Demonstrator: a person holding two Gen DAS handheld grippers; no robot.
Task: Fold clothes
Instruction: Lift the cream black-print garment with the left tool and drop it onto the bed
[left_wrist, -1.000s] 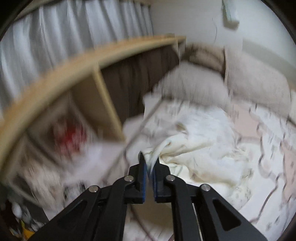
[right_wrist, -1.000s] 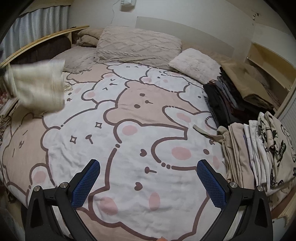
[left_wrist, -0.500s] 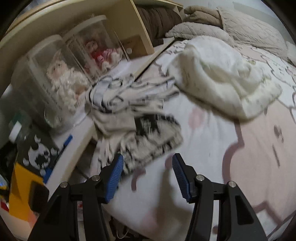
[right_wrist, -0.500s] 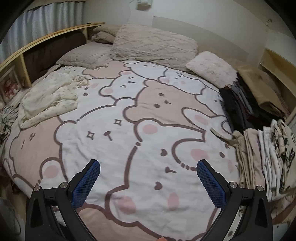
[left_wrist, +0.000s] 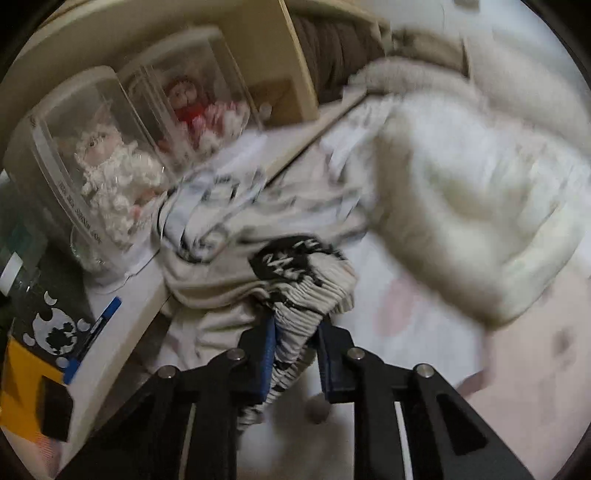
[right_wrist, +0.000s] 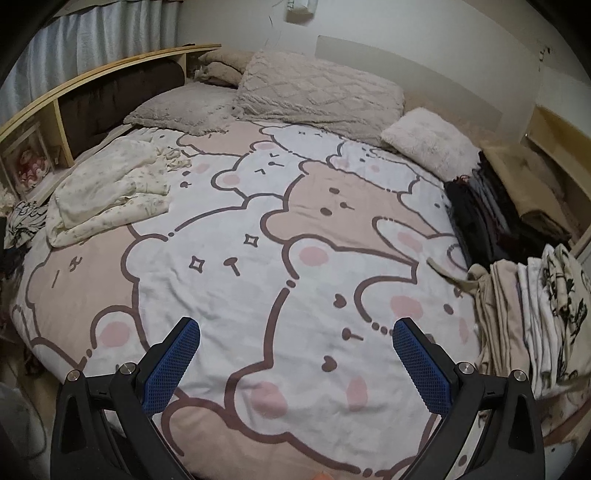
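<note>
Now the left hand-held gripper has just been closing, and its blue pads pinch the ribbed hem of a black-and-white printed garment lying crumpled at the bed's left edge, beside the shelf with the doll cases. Gripping a hem likely gives a clean edge to draw the piece out flat. It points steeply down at the cloth. The right hand-held gripper hovers spread and empty over the bear-print bedspread, angled down, probably keeping the middle free for folding; folded stacks line the right edge.
</note>
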